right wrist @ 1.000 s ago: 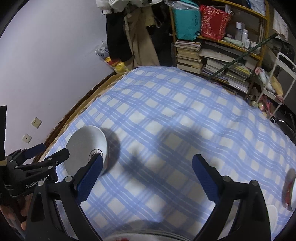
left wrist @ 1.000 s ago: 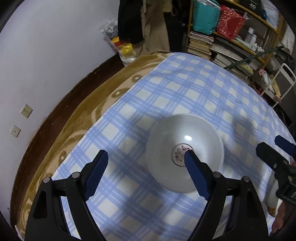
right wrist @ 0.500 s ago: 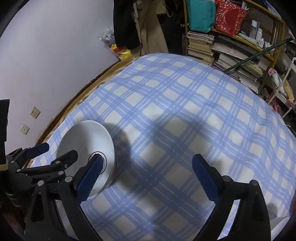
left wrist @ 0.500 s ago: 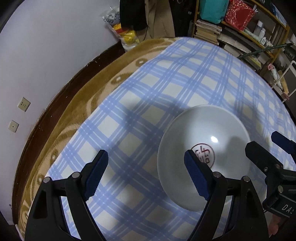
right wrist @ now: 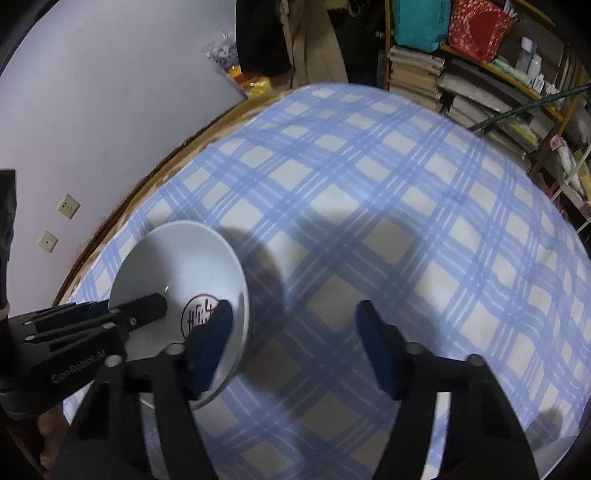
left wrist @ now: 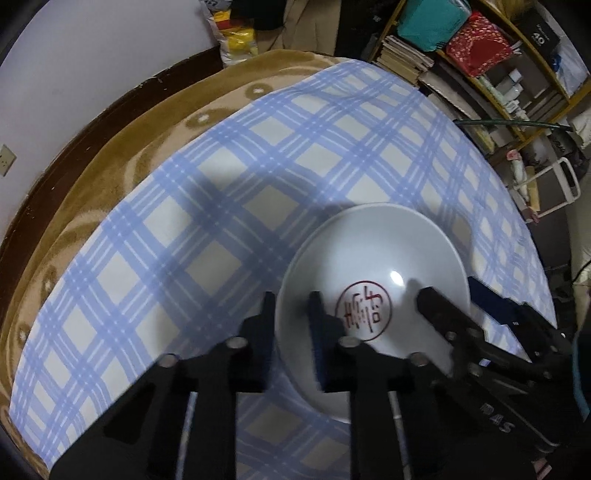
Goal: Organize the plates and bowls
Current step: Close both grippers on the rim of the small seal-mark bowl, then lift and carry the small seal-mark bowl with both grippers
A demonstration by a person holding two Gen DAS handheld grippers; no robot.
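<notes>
Here the left tool (left wrist: 293, 332) pinches the bowl's (left wrist: 391, 258) rim.

We've got both wrist cams looking steeply down over their own fingers at the checked cloth (left wrist: 229, 206), both close in. The white bowl (left wrist: 373, 266) shows in both: lower right for the left cam, lower left (right wrist: 181, 266) for the right

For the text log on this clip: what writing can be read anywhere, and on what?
"GenRobot.AI": side of the left hand-held gripper, blurred.
"40": dark box on the shelf.
Red circled seal inside the bowl: characters not legible.
Right hand-held gripper: partial blurred letters, unreadable.
</notes>
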